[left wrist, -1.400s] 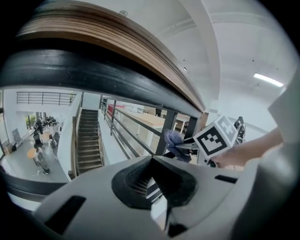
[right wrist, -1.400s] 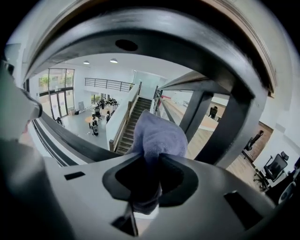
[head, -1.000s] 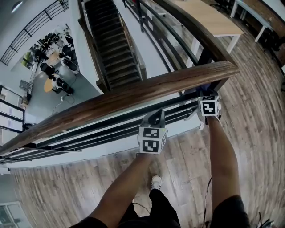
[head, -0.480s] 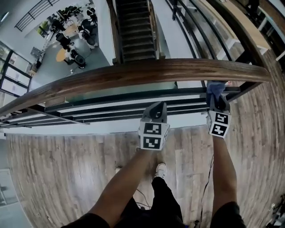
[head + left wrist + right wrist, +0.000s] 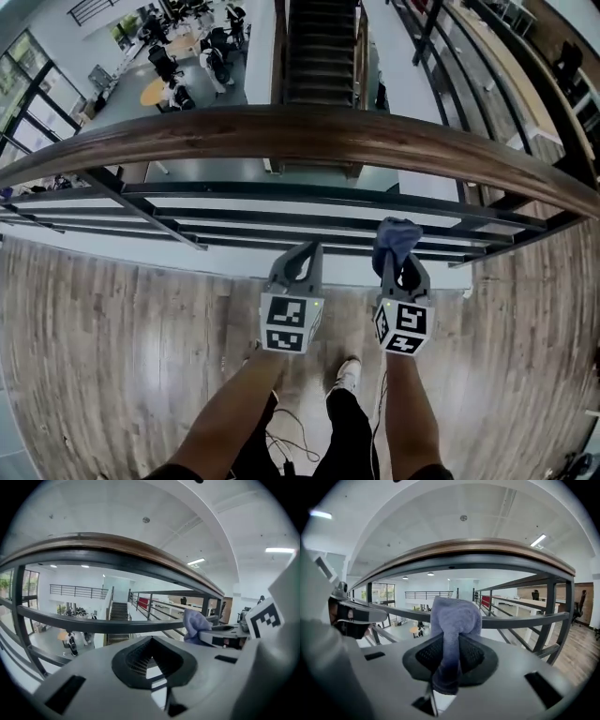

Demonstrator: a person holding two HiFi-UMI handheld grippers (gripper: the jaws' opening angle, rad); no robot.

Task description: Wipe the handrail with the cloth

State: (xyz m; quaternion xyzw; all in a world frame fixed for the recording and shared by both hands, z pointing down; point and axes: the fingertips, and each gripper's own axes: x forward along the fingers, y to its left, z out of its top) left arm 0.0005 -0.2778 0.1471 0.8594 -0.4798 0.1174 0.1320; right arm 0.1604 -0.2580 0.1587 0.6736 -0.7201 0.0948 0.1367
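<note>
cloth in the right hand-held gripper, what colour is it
Pale blue-grey, plain with no pattern. The cloth shows best in the right gripper view.

The handrail runs off both side edges — ends unseen.

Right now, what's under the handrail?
Dark bars run beneath the handrail, with stairs and a lower floor beyond. The right gripper holds the cloth below it. The handrail covers part of the stairs.

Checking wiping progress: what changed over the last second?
The right gripper has drawn back from the handrail toward the person, ending beside the left gripper, cloth short of the wood. Unchanged: right gripper shut on the cloth, left gripper shut, empty.
</note>
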